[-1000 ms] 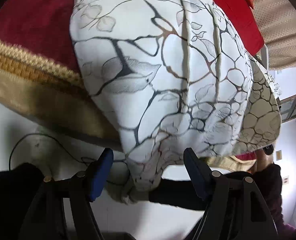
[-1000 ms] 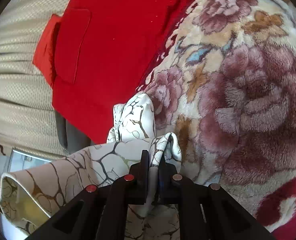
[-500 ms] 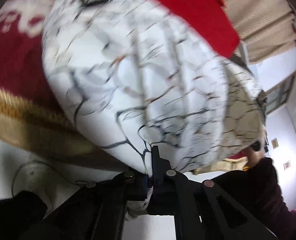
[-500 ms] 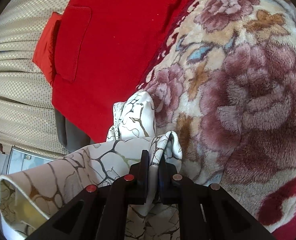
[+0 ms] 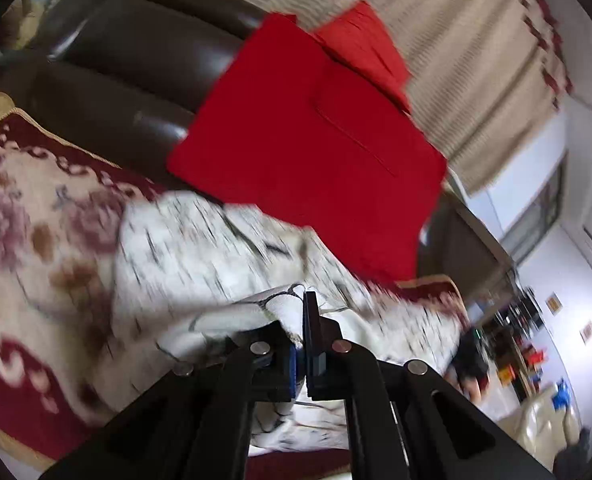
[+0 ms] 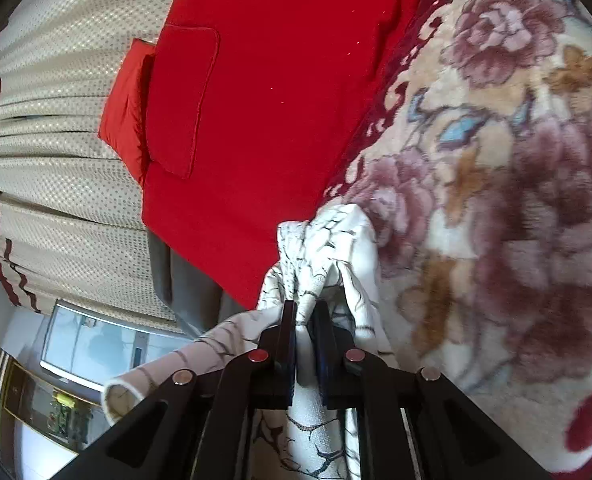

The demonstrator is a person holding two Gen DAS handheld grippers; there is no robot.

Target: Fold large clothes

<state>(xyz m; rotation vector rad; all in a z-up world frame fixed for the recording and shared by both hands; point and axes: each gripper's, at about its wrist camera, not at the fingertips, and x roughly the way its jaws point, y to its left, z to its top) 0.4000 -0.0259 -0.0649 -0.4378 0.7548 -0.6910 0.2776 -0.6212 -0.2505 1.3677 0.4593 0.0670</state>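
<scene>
Across the flowered blanket (image 5: 24, 248) on the bed lay the white garment (image 5: 200, 248), thin cloth printed with dark branching lines, its far part spread flat below a red cushion (image 5: 307, 152) that leaned on a dark brown headboard (image 5: 136, 52). At the near edge of the left wrist view the left gripper (image 5: 301, 316) had its jaws pressed together on a hem or corner of that garment, a little tuft of fabric standing up between them. That view was smeared by motion, so whether the pinched part was a hem or a sleeve end could not be told. From the right wrist view the right gripper (image 6: 304, 312) was likewise nipped tight on a gathered bunch of the same garment (image 6: 327, 248), with loose folds spilling to both sides and a rolled edge hanging off to the lower left before a beige dotted curtain (image 6: 56, 120). Such cloth looked light, limp and rather slick; it would sag between the two holds and keep no crease unaided. Corners or seamed edges seemed the best places to grip, since a pinch on a single smooth layer might slip, and the bunch in the right jaws would likely need shaking out before any fold lay flat.
</scene>
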